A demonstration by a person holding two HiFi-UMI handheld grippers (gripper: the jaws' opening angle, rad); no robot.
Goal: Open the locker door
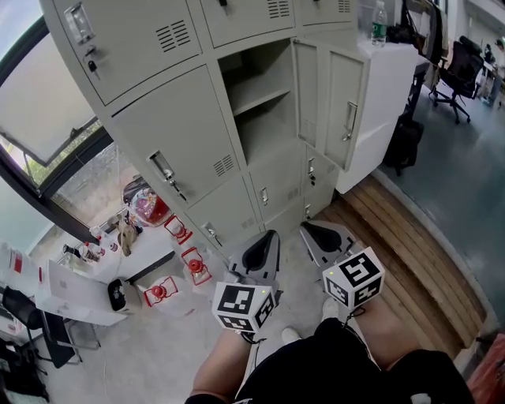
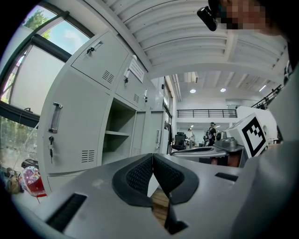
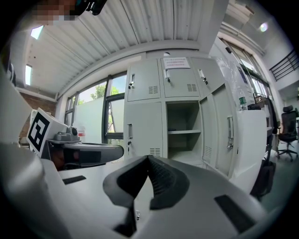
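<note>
Knees and dark shorts (image 1: 331, 367) of the person fill the bottom centre of the head view, with a white shoe (image 1: 289, 335) just above. Both grippers are held side by side and apart ahead of the knees, each with its marker cube toward the person. Left gripper (image 1: 271, 235), bottom centre-left: its own view shows the ribbed pads (image 2: 140, 175) pressed together at the tip, nothing between them (image 2: 153, 156). Right gripper (image 1: 306, 229), bottom centre-right: fingers likewise closed on each other and empty (image 3: 148, 158). Neither touches the lockers. Beyond the tips lies pale floor (image 1: 296, 280), with a strip of wooden boards (image 1: 410, 245) to the right and red objects (image 1: 193, 264) by a low white table (image 1: 79, 296) at lower left. Grey locker bank (image 1: 170, 126) fills the upper centre. Locker door (image 1: 345, 102) of the middle compartment stands swung open to the right, a handle fitting visible on it; the compartment (image 1: 264, 118) shows one bare shelf. The same door appears right of centre in the right gripper view (image 3: 224, 126) and at centre in the left gripper view (image 2: 154, 126). Neighbouring doors are closed. Farther off, at upper right, a bottle (image 1: 379, 24) stands on a white cabinet (image 1: 387, 87), with an office chair (image 1: 458, 71) beyond.
</note>
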